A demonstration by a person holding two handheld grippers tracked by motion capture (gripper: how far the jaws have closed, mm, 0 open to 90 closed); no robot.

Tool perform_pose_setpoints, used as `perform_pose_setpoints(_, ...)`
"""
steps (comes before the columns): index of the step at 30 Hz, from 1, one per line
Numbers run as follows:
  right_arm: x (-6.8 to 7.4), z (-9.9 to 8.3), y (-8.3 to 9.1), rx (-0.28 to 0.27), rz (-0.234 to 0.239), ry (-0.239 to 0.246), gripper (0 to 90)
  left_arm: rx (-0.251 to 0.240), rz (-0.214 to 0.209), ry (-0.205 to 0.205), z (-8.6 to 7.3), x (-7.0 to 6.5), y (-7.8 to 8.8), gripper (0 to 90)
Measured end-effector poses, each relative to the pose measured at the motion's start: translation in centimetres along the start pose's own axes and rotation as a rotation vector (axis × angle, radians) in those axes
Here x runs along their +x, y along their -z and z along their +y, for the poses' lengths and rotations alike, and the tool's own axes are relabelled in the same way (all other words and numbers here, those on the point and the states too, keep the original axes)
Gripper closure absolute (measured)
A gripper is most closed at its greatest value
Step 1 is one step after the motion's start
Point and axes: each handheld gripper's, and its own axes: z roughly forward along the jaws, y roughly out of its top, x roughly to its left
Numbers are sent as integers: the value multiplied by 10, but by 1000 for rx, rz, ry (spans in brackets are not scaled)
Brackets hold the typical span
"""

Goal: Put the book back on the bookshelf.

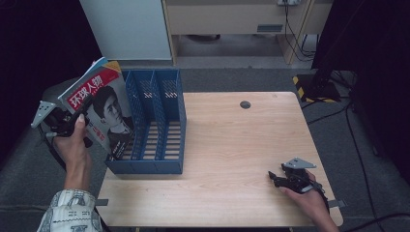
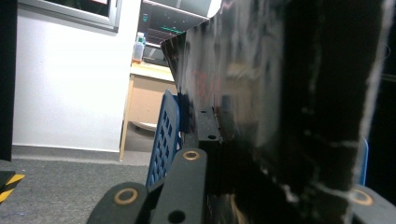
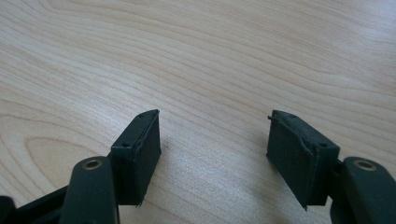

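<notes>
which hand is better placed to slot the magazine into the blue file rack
Left. The left gripper already clamps the magazine beside the rack. The right gripper rests open and empty on the table, far off.

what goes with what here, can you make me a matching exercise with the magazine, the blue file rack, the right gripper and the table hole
Things:
1. magazine
2. blue file rack
3. right gripper
4. table hole

States:
A. jaws open over bare wood
B. stands at the table's left edge
C. near the far edge
D. clamped in the left gripper, tilted beside the rack

Pairs: 1-D, 2-B, 3-A, 4-C
</notes>
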Motion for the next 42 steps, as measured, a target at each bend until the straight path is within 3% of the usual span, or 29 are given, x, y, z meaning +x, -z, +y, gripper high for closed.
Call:
perform_pose_setpoints(6,0,0,0,0,0,0,348,21,1,-43,-7,-4,-4,864)
perform_pose_setpoints(11,0,0,0,-1,0,1,349,13,12,-14,-14,-2,-5,863)
perform_pose_setpoints(18,0,0,0,-1,-1,2,349,19,39,-15,-19,2,-3,864)
perform_pose_setpoints(22,0,0,0,0,-1,2,349,30,32,-23,-21,4,-4,864)
perform_pose_setpoints(35,0,0,0,-1,-1,2,350,44,45,15,-36,6,-8,863)
perform_pose_setpoints(42,0,0,0,0,0,-1,351,44,48,15,-40,5,-9,861)
